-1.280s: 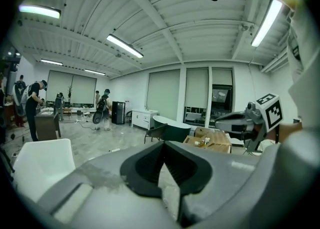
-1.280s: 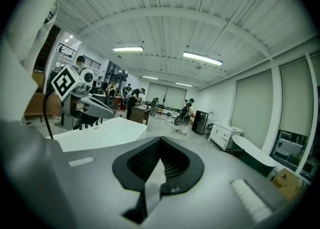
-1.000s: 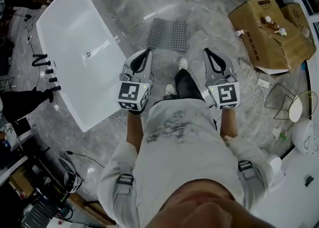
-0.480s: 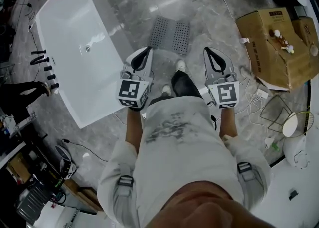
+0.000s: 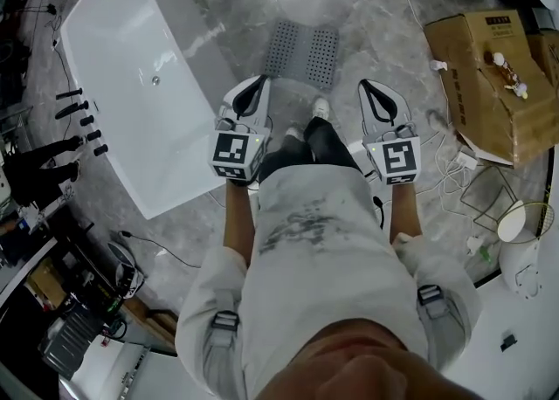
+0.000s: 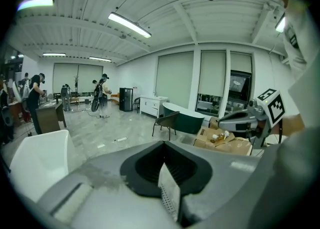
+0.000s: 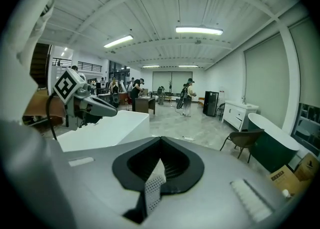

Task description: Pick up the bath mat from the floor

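Observation:
The bath mat (image 5: 301, 53) is a grey perforated rectangle lying flat on the marble floor, just ahead of the person's feet in the head view. My left gripper (image 5: 259, 82) is held out in front of the body with its tips close to the mat's near left corner, jaws shut and empty. My right gripper (image 5: 367, 86) is level with it, off the mat's near right corner, also shut and empty. In the left gripper view the jaws (image 6: 162, 143) meet at a point, as they do in the right gripper view (image 7: 161, 139). Neither gripper touches the mat.
A white bathtub (image 5: 140, 84) lies at the left with black taps (image 5: 79, 119) beside it. A cardboard box (image 5: 489, 66) stands at the right, with loose cables (image 5: 454, 162) and a white round appliance (image 5: 524, 245) behind it. People and furniture stand far across the room.
The person has stepped forward. Both grippers have moved closer to the mat's near edge, still side by side and still shut.

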`<action>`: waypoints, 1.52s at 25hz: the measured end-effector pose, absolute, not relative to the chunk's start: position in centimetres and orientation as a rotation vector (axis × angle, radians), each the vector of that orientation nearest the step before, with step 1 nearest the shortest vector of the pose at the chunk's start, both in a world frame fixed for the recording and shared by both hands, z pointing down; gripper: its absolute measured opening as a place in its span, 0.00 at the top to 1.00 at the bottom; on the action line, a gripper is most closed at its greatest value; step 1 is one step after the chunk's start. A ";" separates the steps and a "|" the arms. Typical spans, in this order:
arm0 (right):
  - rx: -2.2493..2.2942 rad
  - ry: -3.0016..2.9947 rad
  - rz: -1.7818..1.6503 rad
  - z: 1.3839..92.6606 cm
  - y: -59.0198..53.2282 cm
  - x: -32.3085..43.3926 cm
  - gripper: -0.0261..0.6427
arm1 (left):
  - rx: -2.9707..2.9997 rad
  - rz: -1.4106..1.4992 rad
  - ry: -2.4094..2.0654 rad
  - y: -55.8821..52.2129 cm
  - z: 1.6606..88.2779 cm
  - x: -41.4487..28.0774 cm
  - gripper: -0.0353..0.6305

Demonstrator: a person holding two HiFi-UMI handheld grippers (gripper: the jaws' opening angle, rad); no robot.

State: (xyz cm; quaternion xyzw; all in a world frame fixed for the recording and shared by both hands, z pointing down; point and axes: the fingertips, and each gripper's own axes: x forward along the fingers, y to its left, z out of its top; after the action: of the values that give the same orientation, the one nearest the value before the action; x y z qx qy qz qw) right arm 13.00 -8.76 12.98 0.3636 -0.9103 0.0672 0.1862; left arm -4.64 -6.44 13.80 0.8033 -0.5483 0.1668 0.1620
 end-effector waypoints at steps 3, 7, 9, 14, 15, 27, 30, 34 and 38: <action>1.027 -2.548 0.210 14.5 -9.8 13.2 0.96 | 2.252 0.467 -1.576 -7.6 15.3 -4.9 0.94; 1.038 -2.505 0.230 17.1 -10.9 12.6 0.96 | 2.201 0.429 -1.591 -8.7 17.7 -6.4 0.94; 1.033 -2.485 0.251 18.7 -11.3 12.4 0.96 | 2.210 0.433 -1.593 -9.3 19.4 -6.9 0.94; 1.036 -2.481 0.289 22.3 -12.8 11.7 0.96 | 2.198 0.434 -1.557 -11.0 23.3 -7.4 0.94; 1.038 -2.477 0.294 23.1 -13.2 11.7 0.96 | 2.191 0.440 -1.552 -11.4 23.9 -7.5 0.94; 1.066 -2.366 0.372 32.6 -15.2 10.7 0.96 | 2.148 0.498 -1.484 -14.1 34.3 -9.9 0.94; 1.074 -2.354 0.386 34.7 -15.7 10.1 0.96 | 2.121 0.545 -1.489 -14.8 36.7 -10.6 0.94; 1.079 -2.320 0.407 38.1 -16.4 9.8 0.96 | 2.114 0.580 -1.488 -15.5 40.4 -11.3 0.94; 1.073 -2.282 0.432 42.2 -16.8 9.6 0.96 | 2.087 0.603 -1.468 -15.8 44.5 -11.7 0.94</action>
State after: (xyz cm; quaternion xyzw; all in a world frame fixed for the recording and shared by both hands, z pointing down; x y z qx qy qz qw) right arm 9.63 -16.83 42.22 0.4016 -0.8543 0.1617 0.2876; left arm -11.66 -15.82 44.47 0.7692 -0.5411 0.2224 0.2571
